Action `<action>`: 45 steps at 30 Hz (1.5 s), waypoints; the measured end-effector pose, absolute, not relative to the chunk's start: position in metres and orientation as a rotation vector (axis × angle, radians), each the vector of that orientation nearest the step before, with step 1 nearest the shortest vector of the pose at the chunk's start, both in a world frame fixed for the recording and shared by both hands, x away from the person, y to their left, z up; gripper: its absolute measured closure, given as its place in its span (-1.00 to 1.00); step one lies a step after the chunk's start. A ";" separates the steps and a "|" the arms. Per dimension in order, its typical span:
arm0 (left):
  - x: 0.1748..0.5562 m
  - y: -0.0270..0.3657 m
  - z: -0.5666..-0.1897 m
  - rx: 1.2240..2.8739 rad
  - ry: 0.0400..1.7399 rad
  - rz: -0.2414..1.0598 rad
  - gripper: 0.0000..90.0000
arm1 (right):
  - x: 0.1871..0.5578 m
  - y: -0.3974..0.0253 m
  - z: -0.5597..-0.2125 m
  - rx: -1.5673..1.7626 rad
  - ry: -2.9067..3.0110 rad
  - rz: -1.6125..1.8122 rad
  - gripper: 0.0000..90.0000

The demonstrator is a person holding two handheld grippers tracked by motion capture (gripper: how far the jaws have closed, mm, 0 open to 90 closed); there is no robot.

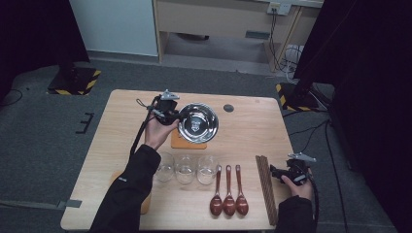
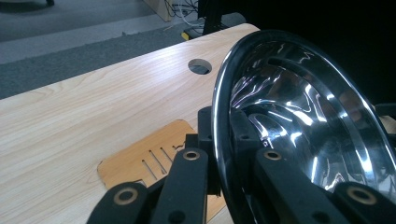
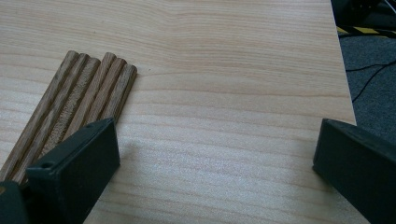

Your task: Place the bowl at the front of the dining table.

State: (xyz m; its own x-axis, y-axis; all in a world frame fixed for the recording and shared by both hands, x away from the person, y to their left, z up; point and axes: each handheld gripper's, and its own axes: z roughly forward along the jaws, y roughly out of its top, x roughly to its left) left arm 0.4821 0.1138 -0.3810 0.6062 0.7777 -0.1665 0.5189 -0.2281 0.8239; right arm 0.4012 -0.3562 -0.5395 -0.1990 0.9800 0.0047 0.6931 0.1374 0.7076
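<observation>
Table setting, bowl in transit. The left gripper [image 1: 174,115] is clamped on the rim of a steel bowl [image 1: 198,122], one jaw inside the rim and one outside, as the left gripper view shows [image 2: 219,154]. The bowl [image 2: 299,121] is tipped steeply, its hollow facing up toward the high camera, and is carried just above a thin wooden coaster [image 1: 180,141] on the bench [image 1: 248,126]. In the left gripper view the coaster [image 2: 140,161] lies directly below the jaws, with a round cable hole [image 2: 200,66] in the bench beyond the bowl.

On the person's side of the coaster stand three clear glasses [image 1: 185,168] in a row; beside these lie three dark wooden spoons [image 1: 228,191], then a bundle of wooden chopsticks [image 1: 266,187]. The right gripper [image 1: 286,174] rests just beside the chopsticks, jaws spread wide and holding nothing; in the right gripper view [image 3: 215,149] the chopstick ends [image 3: 88,88] lie against its left jaw.

Judged step: placing the bowl on the coaster. The next move would call for levelling the bowl, lowering it centred on the coaster, then releasing the rim.

Whether the bowl touches the coaster cannot be told. The bowl hides much of the coaster, and its far rim is cut off in the left gripper view. A second coaster may lie under the left sleeve; it is too hidden to confirm.
</observation>
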 end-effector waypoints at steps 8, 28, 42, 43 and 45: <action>0.496 0.115 -0.389 1.890 1.072 0.331 0.90 | 0.401 -0.356 -0.540 1.601 1.955 0.815 -0.99; 0.522 0.116 -0.406 1.897 1.112 0.331 0.90 | 0.401 -0.356 -0.540 1.601 1.955 0.815 -0.99; 0.543 0.111 -0.429 1.913 1.157 0.311 0.90 | 0.401 -0.356 -0.540 1.601 1.955 0.815 -0.99; 0.543 0.111 -0.430 1.914 1.162 0.313 0.90 | 0.401 -0.356 -0.540 1.601 1.955 0.815 -0.99; 0.544 0.112 -0.433 1.919 1.170 0.312 0.90 | 0.401 -0.356 -0.540 1.600 1.955 0.815 -0.99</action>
State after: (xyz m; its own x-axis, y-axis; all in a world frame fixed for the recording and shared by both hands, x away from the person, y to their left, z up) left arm 0.5443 0.1125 -0.4325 0.5323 0.8217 -0.2038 0.6109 -0.2062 0.7644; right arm 0.4012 -0.3562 -0.5395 -0.1993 0.9799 0.0039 0.6929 0.1381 0.7077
